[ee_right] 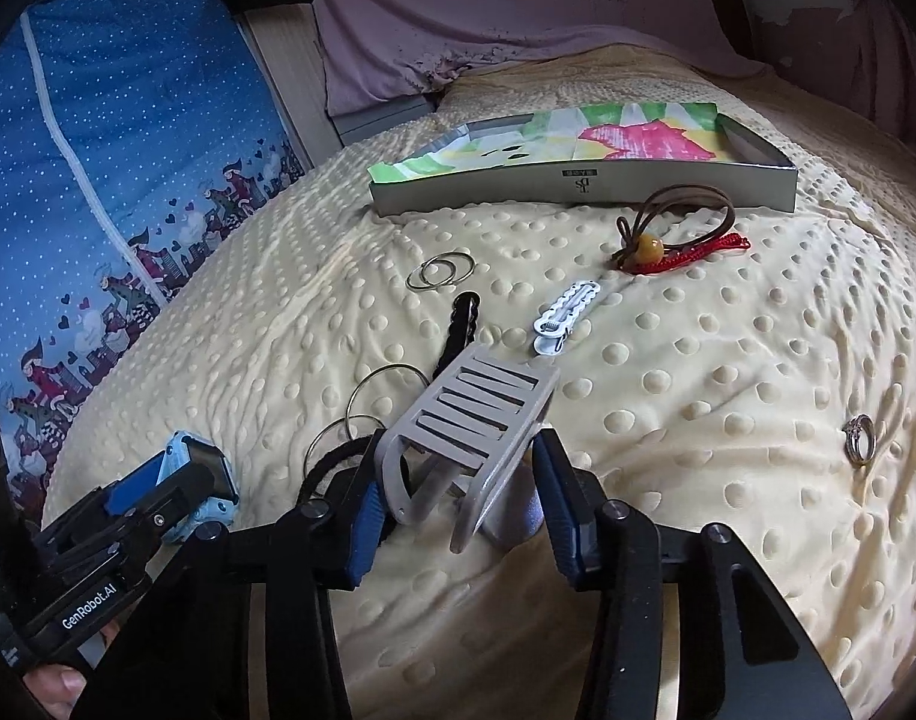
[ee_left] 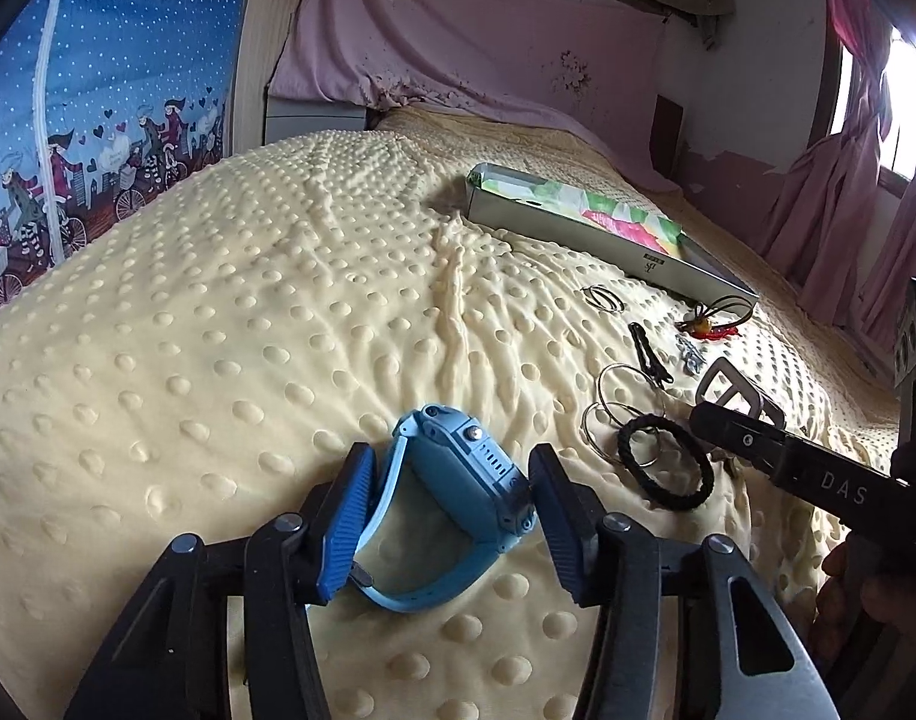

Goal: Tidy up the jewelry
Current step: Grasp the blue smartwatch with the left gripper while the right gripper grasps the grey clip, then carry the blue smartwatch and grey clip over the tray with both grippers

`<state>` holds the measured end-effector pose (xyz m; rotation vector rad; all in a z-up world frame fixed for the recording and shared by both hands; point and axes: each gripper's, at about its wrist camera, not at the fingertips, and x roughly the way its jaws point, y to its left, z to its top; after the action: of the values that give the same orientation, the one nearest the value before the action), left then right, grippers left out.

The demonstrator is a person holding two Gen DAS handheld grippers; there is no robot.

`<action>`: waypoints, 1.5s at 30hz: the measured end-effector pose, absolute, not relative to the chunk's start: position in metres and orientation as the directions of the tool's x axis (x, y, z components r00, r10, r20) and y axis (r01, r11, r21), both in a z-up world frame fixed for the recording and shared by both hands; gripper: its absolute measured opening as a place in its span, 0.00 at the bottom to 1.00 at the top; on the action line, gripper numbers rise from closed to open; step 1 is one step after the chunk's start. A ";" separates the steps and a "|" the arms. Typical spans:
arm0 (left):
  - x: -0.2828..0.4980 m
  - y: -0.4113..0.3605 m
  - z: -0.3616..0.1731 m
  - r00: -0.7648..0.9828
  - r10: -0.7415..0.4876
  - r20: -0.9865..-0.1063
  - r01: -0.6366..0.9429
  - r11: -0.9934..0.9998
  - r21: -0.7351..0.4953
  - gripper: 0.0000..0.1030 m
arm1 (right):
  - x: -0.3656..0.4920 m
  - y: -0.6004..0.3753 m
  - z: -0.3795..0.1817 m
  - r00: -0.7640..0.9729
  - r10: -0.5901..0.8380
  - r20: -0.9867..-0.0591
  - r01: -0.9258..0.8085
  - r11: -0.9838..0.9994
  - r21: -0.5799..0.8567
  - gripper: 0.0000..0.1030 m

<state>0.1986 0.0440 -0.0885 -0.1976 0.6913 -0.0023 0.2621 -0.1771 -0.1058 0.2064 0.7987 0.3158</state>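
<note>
On the bed's dimpled blanket [ee_right: 728,396], the left gripper [ee_left: 452,516] fingers clamp the blue watch [ee_left: 458,468] and the right gripper [ee_right: 458,504] fingers clamp the grey hair claw [ee_right: 476,420], both beside the ring cluster, with bare blanket extending to the shallow box [ee_right: 584,186] toward the far edge.

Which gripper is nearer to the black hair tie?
Right. The right gripper, holding a grey hair claw, sits just beside the black hair tie; the left gripper, around the blue watch, is farther away.

Blue watch [ee_left: 458,480], grey claw clip [ee_right: 476,420], both clamped
</note>
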 end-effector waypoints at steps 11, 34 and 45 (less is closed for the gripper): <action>0.203 0.037 -0.084 0.772 -0.072 -0.631 -0.071 0.978 -0.199 0.40 | 0.259 -0.187 -0.107 0.660 0.386 -0.645 -0.199 0.917 0.345 0.23; 0.235 0.008 -0.070 0.803 -0.176 -0.569 -0.013 0.950 -0.312 0.17 | 0.253 -0.212 -0.094 0.715 0.441 -0.542 -0.219 0.878 0.426 0.23; 0.293 -0.020 -0.039 0.835 -0.273 -0.477 0.100 0.929 -0.356 0.17 | 0.299 -0.240 -0.064 0.789 0.368 -0.493 -0.185 0.906 0.381 0.23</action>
<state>0.2927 -0.0197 -0.0393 -0.3261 0.5493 -0.2014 0.2986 -0.2404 -0.0643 0.3244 0.5923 0.3033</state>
